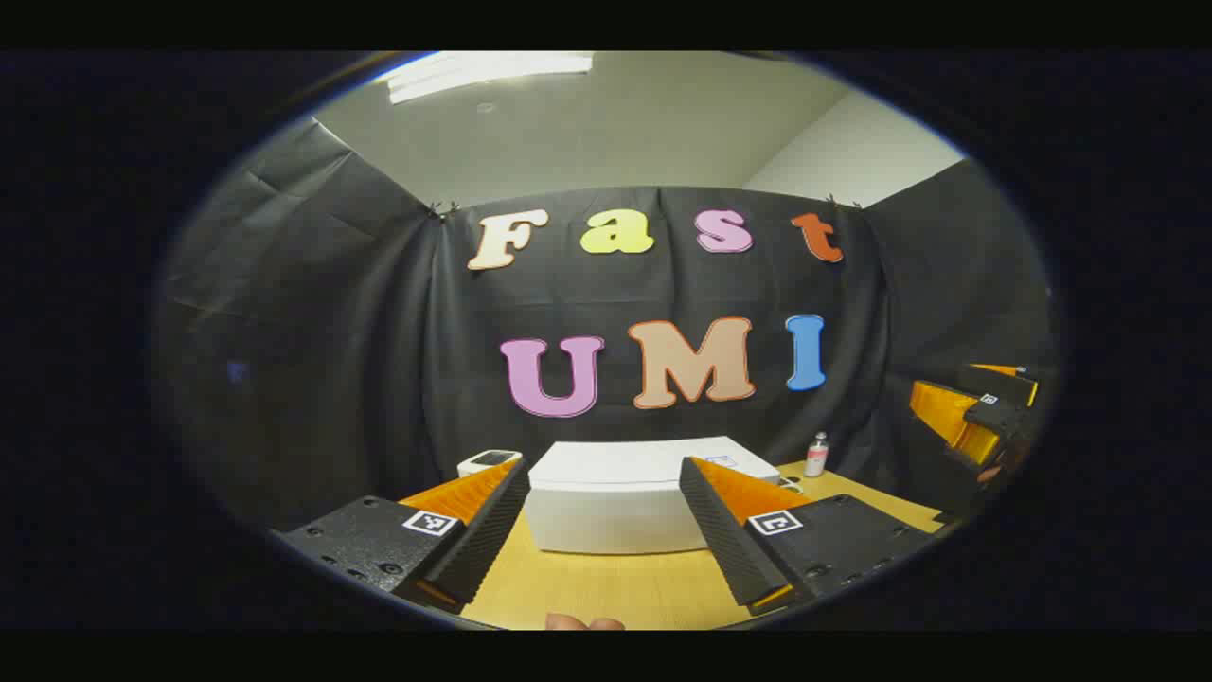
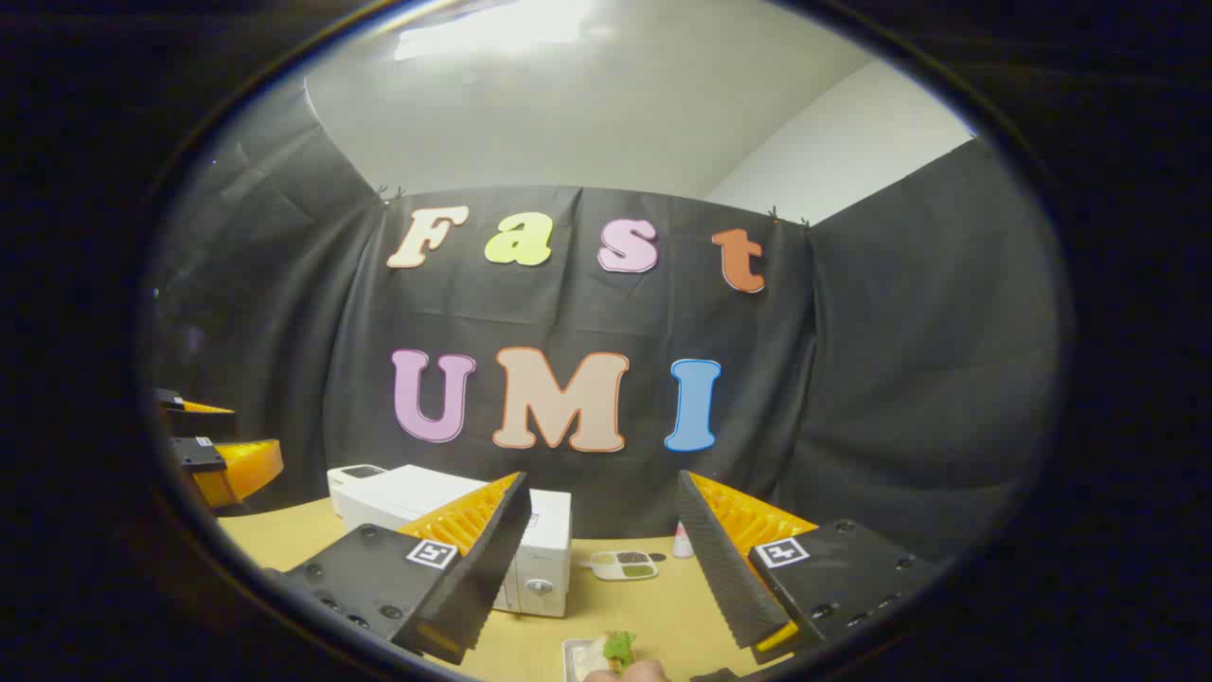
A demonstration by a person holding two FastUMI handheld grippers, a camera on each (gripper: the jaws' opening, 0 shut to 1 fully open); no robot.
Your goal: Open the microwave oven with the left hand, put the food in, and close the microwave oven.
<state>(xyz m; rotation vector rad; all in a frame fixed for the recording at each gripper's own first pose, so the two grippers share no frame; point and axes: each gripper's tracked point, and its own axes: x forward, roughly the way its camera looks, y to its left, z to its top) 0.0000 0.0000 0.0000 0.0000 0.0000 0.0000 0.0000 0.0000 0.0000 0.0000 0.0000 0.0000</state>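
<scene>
A white microwave oven (image 1: 620,493) stands shut on the wooden table (image 1: 615,587), straight ahead in the left gripper view. My left gripper (image 1: 606,516) hangs open above the table, short of the oven's front, with nothing between its fingers. In the right gripper view the microwave oven (image 2: 544,549) is to the left, partly behind one finger. My right gripper (image 2: 606,549) is open too. Below it, at the bottom edge, sits a white dish of food with a green leaf (image 2: 606,654). The right gripper (image 1: 980,417) also shows at the far right of the left gripper view.
A small white device (image 1: 490,461) sits left of the oven, and a small bottle with a pink label (image 1: 815,456) stands to its right. A divided snack tray (image 2: 622,565) lies on the table beyond the food dish. Black cloth walls close in the table.
</scene>
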